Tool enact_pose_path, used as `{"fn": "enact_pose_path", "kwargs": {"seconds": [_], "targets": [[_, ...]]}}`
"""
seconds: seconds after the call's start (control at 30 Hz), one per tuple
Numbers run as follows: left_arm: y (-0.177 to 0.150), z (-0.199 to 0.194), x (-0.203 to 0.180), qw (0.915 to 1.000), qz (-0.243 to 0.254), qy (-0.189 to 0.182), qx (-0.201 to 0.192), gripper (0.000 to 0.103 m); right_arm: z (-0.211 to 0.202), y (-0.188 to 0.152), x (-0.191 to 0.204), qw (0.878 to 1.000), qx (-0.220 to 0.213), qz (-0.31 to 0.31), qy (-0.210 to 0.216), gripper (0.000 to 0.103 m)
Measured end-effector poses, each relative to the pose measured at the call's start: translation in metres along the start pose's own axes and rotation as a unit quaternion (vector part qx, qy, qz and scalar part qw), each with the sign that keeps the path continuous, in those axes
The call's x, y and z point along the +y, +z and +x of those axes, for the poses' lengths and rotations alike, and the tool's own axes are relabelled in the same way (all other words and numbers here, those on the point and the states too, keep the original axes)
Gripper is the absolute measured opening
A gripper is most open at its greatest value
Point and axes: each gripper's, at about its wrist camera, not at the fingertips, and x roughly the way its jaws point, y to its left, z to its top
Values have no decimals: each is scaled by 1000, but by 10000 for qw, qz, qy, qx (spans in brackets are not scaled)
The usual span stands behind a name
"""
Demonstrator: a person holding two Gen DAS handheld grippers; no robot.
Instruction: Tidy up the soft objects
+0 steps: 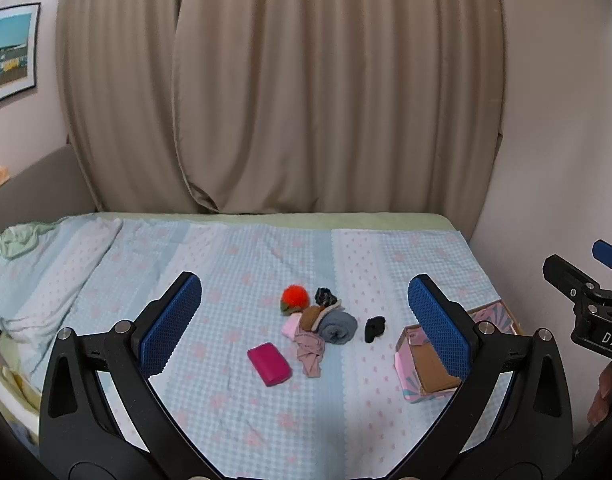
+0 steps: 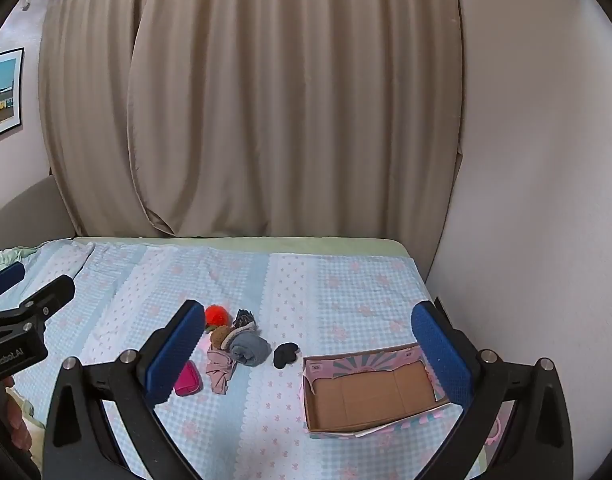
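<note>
Both claws spread wide over the bed (image 1: 242,248), pinching nothing. Left claw (image 1: 304,320) angled down toward a small heap of soft things in the middle of the checked blue-and-pink bedspread; right claw (image 2: 307,354) angled down likewise, framing the heap's right part and an open cardboard box (image 2: 369,400).

In the heap: a red-orange pom-pom (image 1: 296,295) at the far left, a dark patterned bundle (image 1: 325,297) just beside it, a brown piece (image 1: 310,317) touching a rolled grey-blue cloth (image 1: 338,326), a pale pink piece (image 1: 291,327) at the left edge, and a dusty mauve garment (image 1: 309,350) trailing toward the camera. Apart from the heap: a magenta pouch (image 1: 269,364) nearer and to the left, and a balled black sock (image 1: 374,328) to the right, between heap and box.

Box near the bed's right edge, pink patterned sides, bare brown floor, nothing inside. Beige curtains (image 1: 282,88) behind the bed, a framed picture (image 1: 10,52) on the left wall.
</note>
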Motion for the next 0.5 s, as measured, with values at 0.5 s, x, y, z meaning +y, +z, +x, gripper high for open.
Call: {"fn": "enact_pose_path", "kwargs": {"seconds": [0.5], "targets": [[1, -3, 2, 9999, -92, 98, -35, 102, 4, -2, -3, 10000, -14, 25, 72, 103]]}}
